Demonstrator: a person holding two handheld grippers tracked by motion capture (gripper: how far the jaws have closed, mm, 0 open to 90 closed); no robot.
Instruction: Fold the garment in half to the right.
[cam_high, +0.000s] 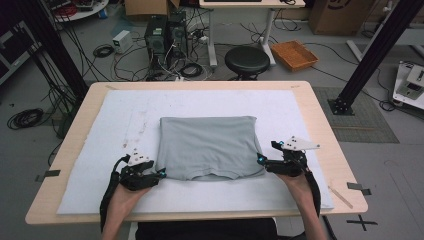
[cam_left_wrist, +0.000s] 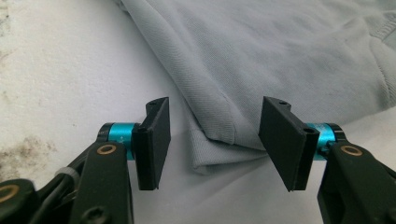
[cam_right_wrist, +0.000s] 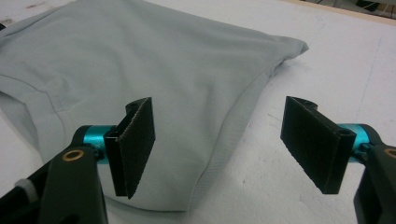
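A folded grey shirt lies flat in the middle of the white mat. My left gripper sits at the shirt's near left corner, open, and that corner lies on the mat between and just beyond its jaws. At the near right corner my right gripper is open too. In the right gripper view the shirt's corner rests between the jaws, nearer the left one. Neither gripper holds any cloth.
The mat covers most of a wooden table. Beyond the table's far edge stand a black stool, computer towers amid cables, and an orange tray on the floor. Black frame posts rise at both sides.
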